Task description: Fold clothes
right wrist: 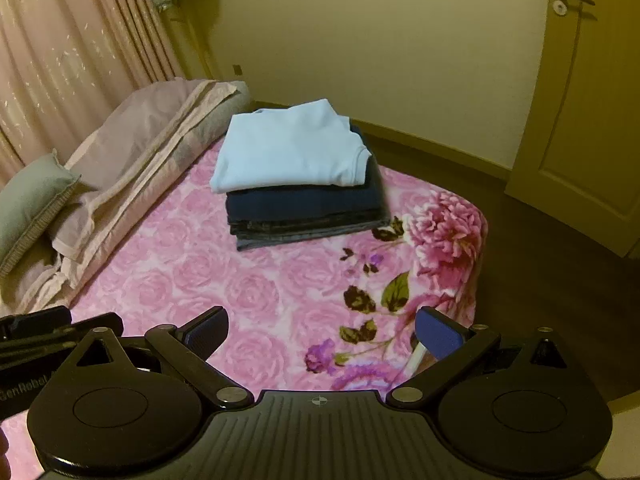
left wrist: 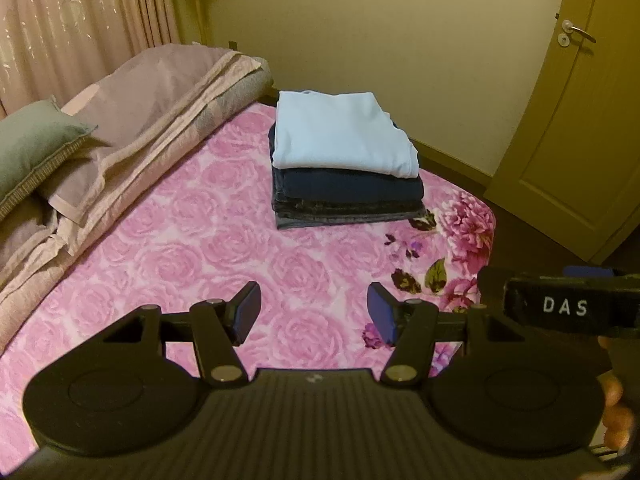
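Both your left gripper [left wrist: 314, 308] and right gripper [right wrist: 322, 334] gape wide (holding nothing) above the pink blanket [left wrist: 192, 240], well short of the folded stack [left wrist: 344, 160].

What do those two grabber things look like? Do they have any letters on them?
Both are black plastic. The left gripper and the right gripper each have two round discs, a ribbed middle plate, jointed arms with silver pins, and blue pads on the fingers. From the left camera, the other gripper's side reads "DAS" in white. From the right camera, the left one shows "GenRobot", partly cut off. No cables or sleeves show.
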Demonstrator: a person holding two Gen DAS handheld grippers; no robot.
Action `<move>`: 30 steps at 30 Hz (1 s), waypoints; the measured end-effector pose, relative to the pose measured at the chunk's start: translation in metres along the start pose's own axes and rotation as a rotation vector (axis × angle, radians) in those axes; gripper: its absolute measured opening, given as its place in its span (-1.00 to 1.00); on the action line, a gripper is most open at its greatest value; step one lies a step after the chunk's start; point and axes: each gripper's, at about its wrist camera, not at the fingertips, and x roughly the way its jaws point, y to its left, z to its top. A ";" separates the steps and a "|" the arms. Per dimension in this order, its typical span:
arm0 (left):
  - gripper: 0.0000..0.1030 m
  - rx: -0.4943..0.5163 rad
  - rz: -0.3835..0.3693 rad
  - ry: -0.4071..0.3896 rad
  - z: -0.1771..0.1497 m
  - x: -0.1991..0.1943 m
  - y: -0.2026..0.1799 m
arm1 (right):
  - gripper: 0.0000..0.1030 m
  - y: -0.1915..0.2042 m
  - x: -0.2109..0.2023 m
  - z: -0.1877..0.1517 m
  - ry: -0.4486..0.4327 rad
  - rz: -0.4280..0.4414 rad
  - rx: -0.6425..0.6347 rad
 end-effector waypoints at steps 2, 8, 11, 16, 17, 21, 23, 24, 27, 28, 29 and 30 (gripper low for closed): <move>0.07 -0.009 0.002 0.010 0.004 0.008 0.002 | 0.98 0.001 0.007 0.006 0.009 0.003 -0.013; 0.07 -0.036 0.007 0.041 0.016 0.031 0.006 | 0.98 0.001 0.035 0.025 0.051 0.013 -0.034; 0.07 -0.043 0.011 0.054 0.026 0.044 0.007 | 0.98 0.002 0.050 0.034 0.075 0.017 -0.042; 0.07 -0.047 0.008 0.077 0.040 0.066 0.006 | 0.98 0.000 0.072 0.046 0.107 0.014 -0.047; 0.07 -0.047 0.008 0.082 0.043 0.071 0.006 | 0.98 0.000 0.075 0.049 0.113 0.013 -0.048; 0.07 -0.049 0.009 0.098 0.054 0.087 0.003 | 0.98 -0.005 0.088 0.058 0.129 0.008 -0.047; 0.07 -0.049 0.010 0.104 0.059 0.094 0.002 | 0.98 -0.008 0.094 0.063 0.137 0.006 -0.046; 0.07 -0.049 0.011 0.106 0.062 0.097 0.001 | 0.98 -0.009 0.097 0.066 0.141 0.005 -0.046; 0.07 -0.050 0.012 0.114 0.070 0.108 -0.001 | 0.98 -0.013 0.106 0.073 0.153 0.001 -0.045; 0.07 -0.051 0.012 0.115 0.072 0.110 -0.002 | 0.98 -0.014 0.109 0.075 0.157 0.000 -0.045; 0.07 -0.052 0.013 0.117 0.074 0.113 -0.003 | 0.98 -0.015 0.112 0.078 0.161 -0.001 -0.045; 0.07 -0.053 0.013 0.118 0.076 0.115 -0.004 | 0.98 -0.016 0.115 0.080 0.165 -0.002 -0.045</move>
